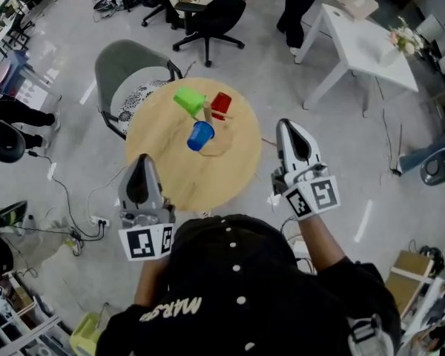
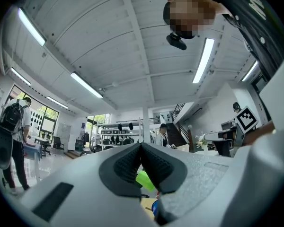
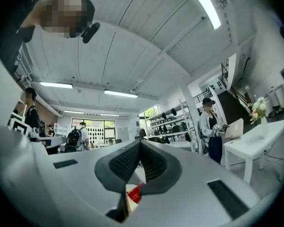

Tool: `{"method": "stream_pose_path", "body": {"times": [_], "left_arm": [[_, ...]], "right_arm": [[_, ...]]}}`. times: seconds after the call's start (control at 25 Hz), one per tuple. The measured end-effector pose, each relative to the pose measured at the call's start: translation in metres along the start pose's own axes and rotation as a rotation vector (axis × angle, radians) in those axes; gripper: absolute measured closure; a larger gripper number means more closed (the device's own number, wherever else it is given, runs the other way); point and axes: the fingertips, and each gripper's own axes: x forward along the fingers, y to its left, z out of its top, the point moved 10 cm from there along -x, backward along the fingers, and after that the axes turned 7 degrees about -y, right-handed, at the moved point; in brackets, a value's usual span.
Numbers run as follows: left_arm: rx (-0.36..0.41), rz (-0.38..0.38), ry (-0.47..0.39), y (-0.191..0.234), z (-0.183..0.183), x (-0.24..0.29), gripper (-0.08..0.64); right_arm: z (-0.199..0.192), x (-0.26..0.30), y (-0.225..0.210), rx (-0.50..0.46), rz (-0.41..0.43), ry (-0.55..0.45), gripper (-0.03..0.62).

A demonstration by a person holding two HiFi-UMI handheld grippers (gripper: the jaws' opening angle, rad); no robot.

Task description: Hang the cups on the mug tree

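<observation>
On a round wooden table stands a wooden mug tree. A green cup, a red cup and a blue cup sit on its arms. My left gripper hovers over the table's near left edge, shut and empty. My right gripper hangs off the table's right edge, also shut with nothing in it. In the left gripper view the pads meet at the tip of the left gripper, with the green cup showing below. In the right gripper view the right gripper is shut, with the red cup below.
A grey chair stands against the table's far left side. A black office chair is further back, a white table at the back right. Cables lie on the floor to the left. People stand in the room.
</observation>
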Motion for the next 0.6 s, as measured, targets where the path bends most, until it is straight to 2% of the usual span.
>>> {"method": "stream_pose_path", "body": {"times": [0.24,0.6], "left_arm": [[0.000,0.020,0.006,0.002,0.010,-0.006,0.566],[0.015,0.058,0.033,0.008,0.009,-0.016,0.566]], "right_arm": [[0.018,-0.028,-0.023,-0.046,-0.060,-0.025,0.591],[0.015,-0.042,-0.031,-0.082,-0.076,0.010,0.591]]}}
